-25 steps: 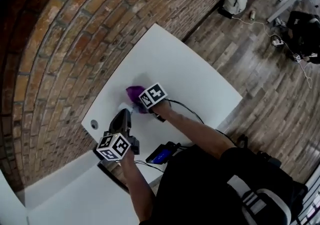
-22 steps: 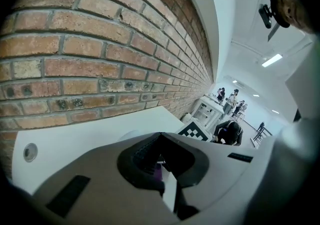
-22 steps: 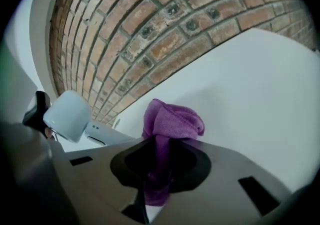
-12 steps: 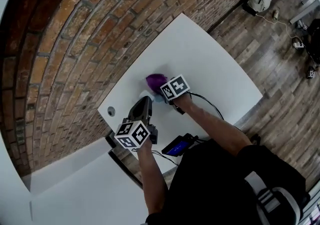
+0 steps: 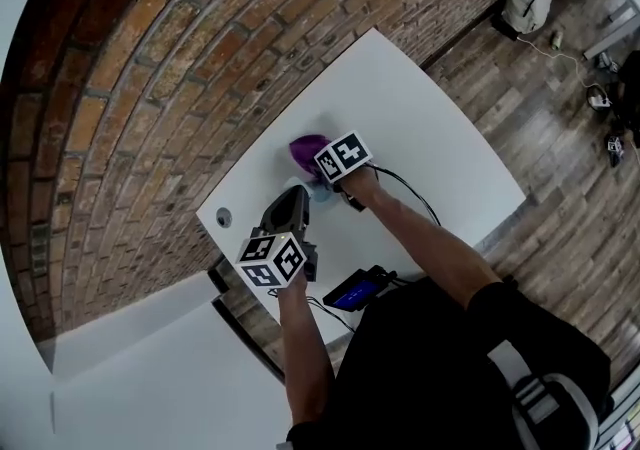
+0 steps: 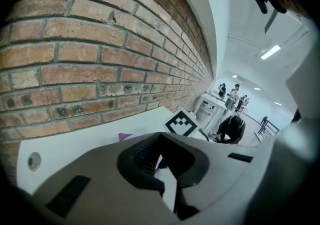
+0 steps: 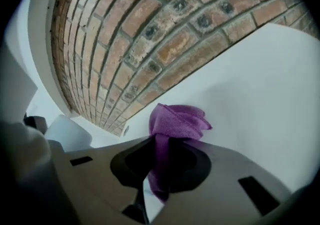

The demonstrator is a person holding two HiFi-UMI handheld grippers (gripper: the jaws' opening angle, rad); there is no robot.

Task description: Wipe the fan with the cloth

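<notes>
On the table (image 5: 425, 128), one cloth (image 5: 304, 150)

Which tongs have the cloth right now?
The right tongs: the purple cloth is pinched between them. The left tongs are shut without it.

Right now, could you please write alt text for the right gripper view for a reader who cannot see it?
The right gripper is shut on a bunched purple cloth, with a white table and a brick wall beyond it.
</notes>
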